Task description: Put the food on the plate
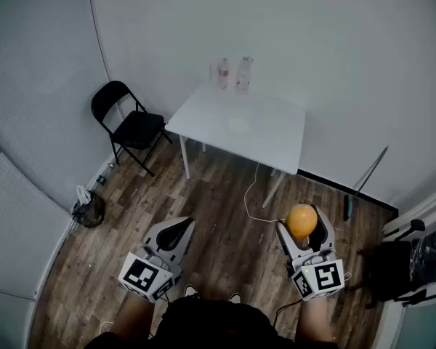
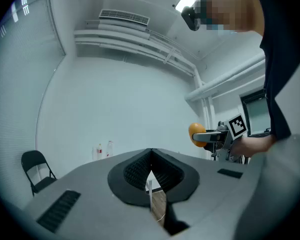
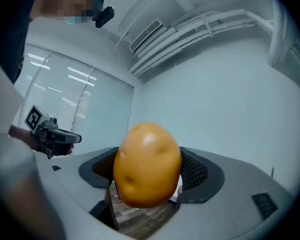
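A yellow-orange potato (image 1: 302,221) sits between the jaws of my right gripper (image 1: 304,230), which is shut on it and held over the wooden floor. In the right gripper view the potato (image 3: 146,164) fills the middle, with the dark pads pressing its sides. My left gripper (image 1: 177,233) hangs at the same height to the left, shut with nothing in it; its pads (image 2: 140,170) meet at the tip. Ahead stands a white table (image 1: 276,140) with a faint round white plate (image 1: 238,126) on it. Both grippers are well short of the table.
Two bottles (image 1: 232,73) stand at the table's far edge. A black folding chair (image 1: 127,122) is to its left, a dark bag (image 1: 89,209) by the left wall. A cable (image 1: 253,195) trails over the floor. Dark equipment (image 1: 400,260) and a leaning rod (image 1: 368,171) are at right.
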`<state>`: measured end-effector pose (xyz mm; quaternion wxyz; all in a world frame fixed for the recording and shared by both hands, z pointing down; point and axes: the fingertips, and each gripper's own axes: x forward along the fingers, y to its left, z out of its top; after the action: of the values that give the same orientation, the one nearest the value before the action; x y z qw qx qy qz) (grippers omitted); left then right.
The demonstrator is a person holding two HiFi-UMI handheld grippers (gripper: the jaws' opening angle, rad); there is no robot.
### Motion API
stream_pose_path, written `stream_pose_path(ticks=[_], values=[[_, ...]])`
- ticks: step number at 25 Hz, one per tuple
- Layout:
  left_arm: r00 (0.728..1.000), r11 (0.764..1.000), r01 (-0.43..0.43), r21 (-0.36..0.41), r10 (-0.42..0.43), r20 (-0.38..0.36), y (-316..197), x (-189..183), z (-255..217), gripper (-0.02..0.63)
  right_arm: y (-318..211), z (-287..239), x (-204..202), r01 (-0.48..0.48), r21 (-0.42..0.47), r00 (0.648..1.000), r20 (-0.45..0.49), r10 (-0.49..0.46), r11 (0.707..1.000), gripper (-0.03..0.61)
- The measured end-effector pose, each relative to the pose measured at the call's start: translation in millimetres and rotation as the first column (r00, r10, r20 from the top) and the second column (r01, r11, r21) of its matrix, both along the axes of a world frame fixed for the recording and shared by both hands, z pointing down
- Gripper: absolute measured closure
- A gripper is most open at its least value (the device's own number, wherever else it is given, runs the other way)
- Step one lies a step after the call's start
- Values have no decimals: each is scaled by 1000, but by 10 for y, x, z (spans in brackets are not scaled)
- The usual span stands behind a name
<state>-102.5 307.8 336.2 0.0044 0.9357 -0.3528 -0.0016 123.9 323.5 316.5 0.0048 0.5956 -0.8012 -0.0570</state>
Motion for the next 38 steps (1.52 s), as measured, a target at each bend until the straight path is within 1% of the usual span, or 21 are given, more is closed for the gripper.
stream_pose_path(ticks=[7, 12, 18, 24, 28, 32, 34, 38], values=[[1000, 1000, -4, -12, 4, 3, -43, -49, 65, 594, -70, 35, -93, 4, -6, 1000, -27, -4, 1000, 198], [1000, 1000, -2, -17, 2, 0, -66, -56, 68, 594, -88, 24, -115, 16, -2, 999, -28, -17, 1000, 198], [1000, 1000, -8, -17, 8, 0, -113, -124, 77, 594, -149, 45, -182, 5, -4, 999, -35, -5, 1000, 198], [1000, 1000, -22, -22, 22, 7, -207, -382, 123, 594, -245, 96, -427, -8, -13, 1000, -22, 8, 1000, 198], [999, 999, -41, -19, 40, -8, -281, -604, 166, 594, -264, 141, -671, -13, -19, 1000, -16, 13, 1000, 198], [997, 995, -81, -57, 81, 3, -281, -703, 285, 594, -258, 306, -882, -8, -53, 1000, -8, 8, 999, 198], [995, 993, -98, -61, 98, -11, -286, -759, 336, 594, -278, 395, -980, -9, -70, 1000, -7, 9, 997, 198], [994, 991, -105, -88, 104, -20, -385, -848, 381, 594, -391, 433, -1115, -3, -86, 1000, -11, 2, 996, 198]])
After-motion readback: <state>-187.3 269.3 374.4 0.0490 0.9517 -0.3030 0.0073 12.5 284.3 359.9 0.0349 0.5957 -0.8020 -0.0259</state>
